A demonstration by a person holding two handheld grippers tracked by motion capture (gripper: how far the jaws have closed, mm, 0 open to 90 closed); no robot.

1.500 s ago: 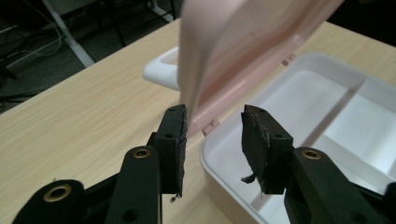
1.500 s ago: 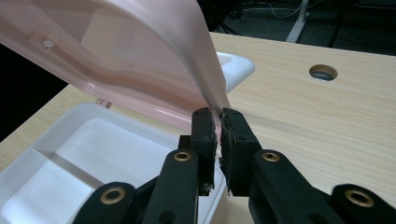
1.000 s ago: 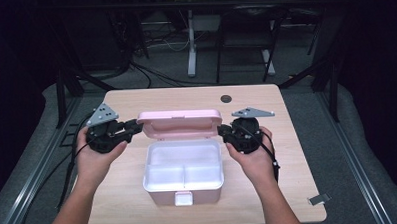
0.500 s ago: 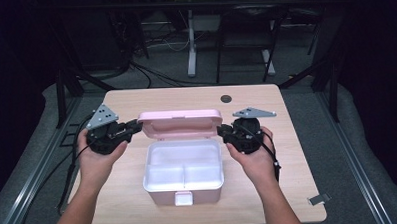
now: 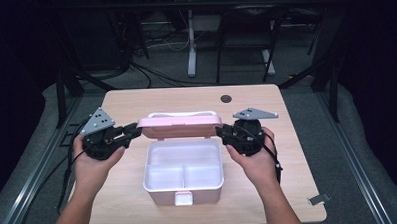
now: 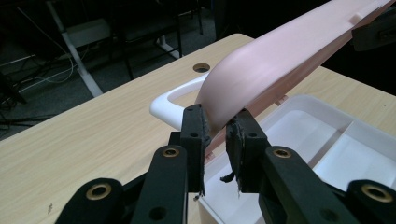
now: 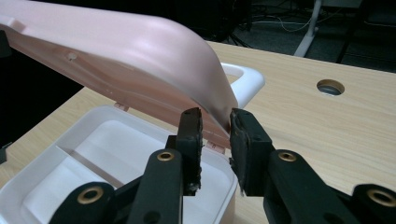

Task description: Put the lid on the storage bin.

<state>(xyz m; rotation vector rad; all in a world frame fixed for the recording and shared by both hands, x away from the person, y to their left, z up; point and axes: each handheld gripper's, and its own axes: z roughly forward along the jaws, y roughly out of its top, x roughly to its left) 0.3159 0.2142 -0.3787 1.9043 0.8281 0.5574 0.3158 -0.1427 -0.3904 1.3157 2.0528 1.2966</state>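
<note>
Pink plastic hinged lid [image 5: 179,126] stands raised over its white divided box [image 5: 183,172] mid-desk [image 5: 289,189], left gripper [image 5: 132,130] and right gripper [image 5: 221,131] jaws pinching its ends while just easing apart; we should lower evenly.

We see the pink lid [image 5: 179,125] raised on its rear hinge over the white two-compartment box [image 5: 182,170] mid-table
</note>
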